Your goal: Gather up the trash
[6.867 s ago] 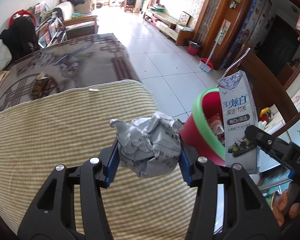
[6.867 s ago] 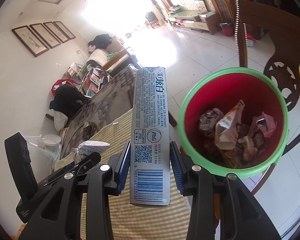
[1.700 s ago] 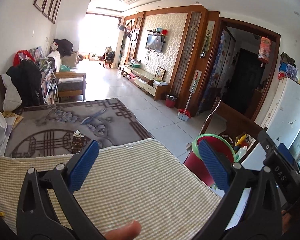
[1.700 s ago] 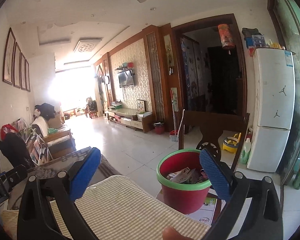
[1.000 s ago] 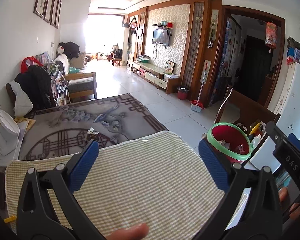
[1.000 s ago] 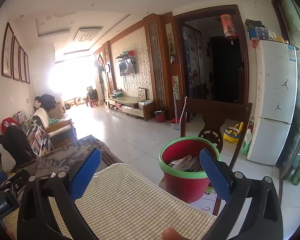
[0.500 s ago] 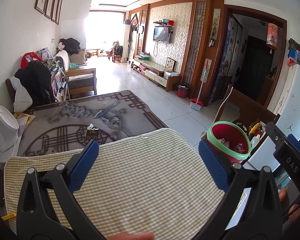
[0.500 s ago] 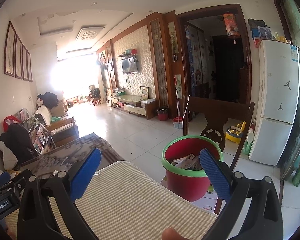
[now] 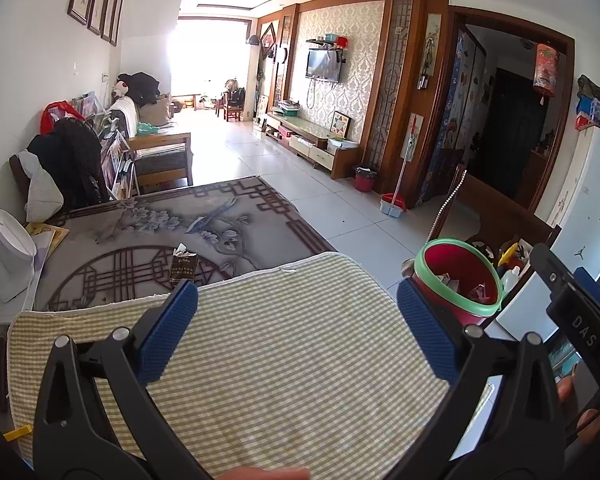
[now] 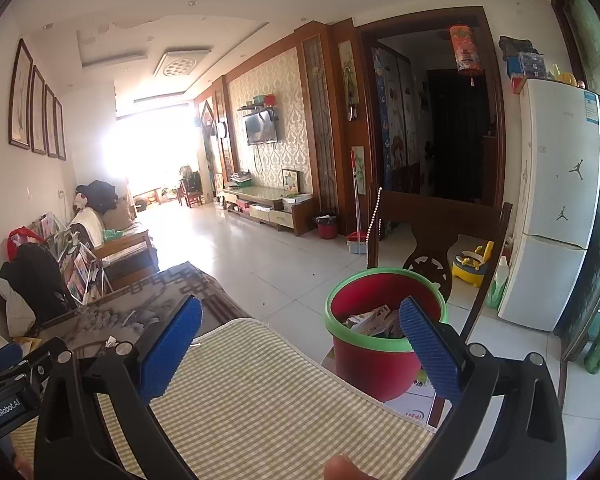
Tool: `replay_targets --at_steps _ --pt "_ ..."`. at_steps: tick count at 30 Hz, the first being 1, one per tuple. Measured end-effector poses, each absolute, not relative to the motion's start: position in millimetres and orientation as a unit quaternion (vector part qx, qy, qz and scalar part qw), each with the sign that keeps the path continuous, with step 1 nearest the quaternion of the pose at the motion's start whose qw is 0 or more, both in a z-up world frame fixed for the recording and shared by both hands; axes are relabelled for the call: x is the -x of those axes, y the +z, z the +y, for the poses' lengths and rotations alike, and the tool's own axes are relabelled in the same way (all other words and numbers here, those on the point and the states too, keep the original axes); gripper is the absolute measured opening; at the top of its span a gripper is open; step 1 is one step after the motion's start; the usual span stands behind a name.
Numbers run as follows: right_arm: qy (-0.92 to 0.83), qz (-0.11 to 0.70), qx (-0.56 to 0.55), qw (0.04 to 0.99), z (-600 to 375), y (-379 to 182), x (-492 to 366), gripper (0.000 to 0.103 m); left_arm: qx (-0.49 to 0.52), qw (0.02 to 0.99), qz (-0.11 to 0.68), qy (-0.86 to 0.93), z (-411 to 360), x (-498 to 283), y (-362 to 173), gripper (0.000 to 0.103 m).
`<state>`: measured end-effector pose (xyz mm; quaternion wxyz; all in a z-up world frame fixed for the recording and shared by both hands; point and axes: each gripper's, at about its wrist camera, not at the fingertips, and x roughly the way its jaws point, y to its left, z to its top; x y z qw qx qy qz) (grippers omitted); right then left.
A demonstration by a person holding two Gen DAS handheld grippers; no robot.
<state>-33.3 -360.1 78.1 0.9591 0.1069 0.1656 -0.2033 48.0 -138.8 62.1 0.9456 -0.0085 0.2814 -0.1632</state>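
Beside the worktop [image 9: 284, 360] stood a red bin [image 10: 374, 364] with a green rim, crumpled trash [image 10: 370, 322] inside; left tool [image 9: 296, 332] and right tool [image 10: 300, 344] hung wide apart, holding nothing.

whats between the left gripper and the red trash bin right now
Only bare green-checked cloth up to its right edge, past which the red trash bin stands. The left gripper is open and holds nothing. The left wrist view shows this.

Glossy plastic bin [image 10: 370, 364], woven checked cloth [image 9: 292, 360], ribbed fingers [image 9: 168, 336].
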Motion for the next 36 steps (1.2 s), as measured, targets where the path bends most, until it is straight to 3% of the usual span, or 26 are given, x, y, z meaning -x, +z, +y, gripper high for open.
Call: replay_targets --at_steps 36 --pt "-0.163 0.203 -0.094 0.961 -347.8 62.1 -6.5 0.096 0.024 0.937 0.308 -0.163 -123.7 -73.6 39.9 0.098"
